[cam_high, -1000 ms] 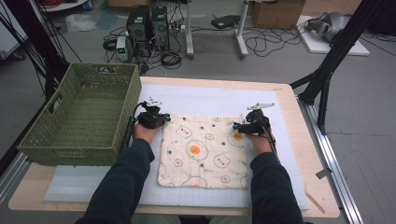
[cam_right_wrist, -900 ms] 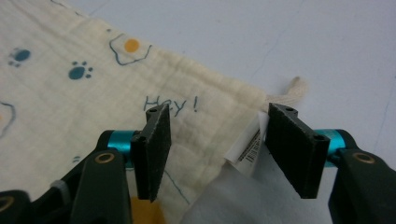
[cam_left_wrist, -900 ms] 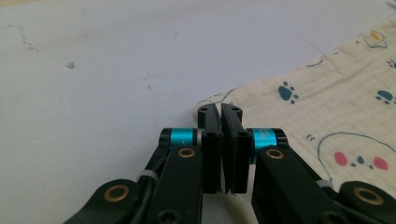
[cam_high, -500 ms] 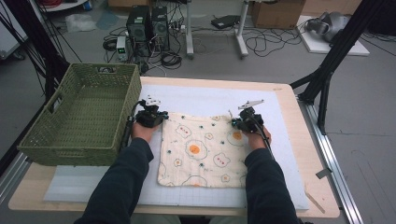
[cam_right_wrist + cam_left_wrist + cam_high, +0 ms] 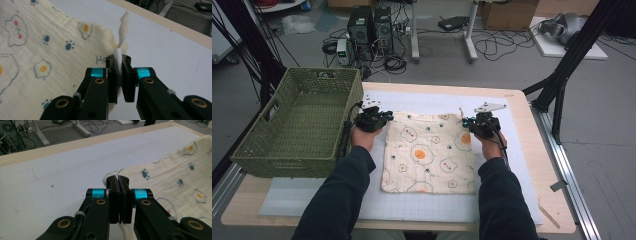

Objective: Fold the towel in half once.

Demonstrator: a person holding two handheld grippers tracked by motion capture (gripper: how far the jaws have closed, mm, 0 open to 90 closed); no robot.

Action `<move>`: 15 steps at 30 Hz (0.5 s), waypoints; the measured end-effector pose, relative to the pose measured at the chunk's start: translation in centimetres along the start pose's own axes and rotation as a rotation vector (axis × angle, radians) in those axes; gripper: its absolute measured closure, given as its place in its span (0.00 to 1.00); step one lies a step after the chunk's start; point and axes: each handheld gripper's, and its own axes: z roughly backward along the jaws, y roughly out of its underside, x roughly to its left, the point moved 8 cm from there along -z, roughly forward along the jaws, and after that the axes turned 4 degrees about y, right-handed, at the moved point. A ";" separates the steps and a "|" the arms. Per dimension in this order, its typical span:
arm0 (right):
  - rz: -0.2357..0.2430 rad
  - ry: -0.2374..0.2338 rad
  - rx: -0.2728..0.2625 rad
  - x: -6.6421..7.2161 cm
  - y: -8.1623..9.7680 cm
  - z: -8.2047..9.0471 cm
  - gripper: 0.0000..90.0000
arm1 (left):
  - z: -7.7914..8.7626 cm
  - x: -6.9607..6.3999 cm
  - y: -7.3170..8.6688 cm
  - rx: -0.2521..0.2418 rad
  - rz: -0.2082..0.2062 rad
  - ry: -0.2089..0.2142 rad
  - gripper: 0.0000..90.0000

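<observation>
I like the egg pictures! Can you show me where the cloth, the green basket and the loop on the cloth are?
cloth (image 5: 432, 155), high view, on its printed middle.
green basket (image 5: 249, 150), high view, on its woven left wall.
loop (image 5: 124, 20), right gripper view, on the twisted white tape above the claw.

In the high view the fingertips of the left gripper and the right gripper are too small to make out, and the person's forearms run off the bottom edge. The cloth is cut off in both gripper views — its far side leaves the right edge of the left gripper view, its near part the left and bottom edges of the right gripper view. The pinched corners lie hidden between the fingers — only a white loop stands clear.
</observation>
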 end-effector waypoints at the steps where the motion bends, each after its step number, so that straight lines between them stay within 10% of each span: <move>1: 0.002 -0.009 0.002 0.1 0.0 0.2 0.95 | 0.1 -0.3 -0.1 -0.003 -0.007 0.006 0.97; 15: 0.031 -0.101 -0.054 2.4 1.1 4.5 0.94 | 3.6 -2.8 0.8 -0.076 -0.026 0.063 0.97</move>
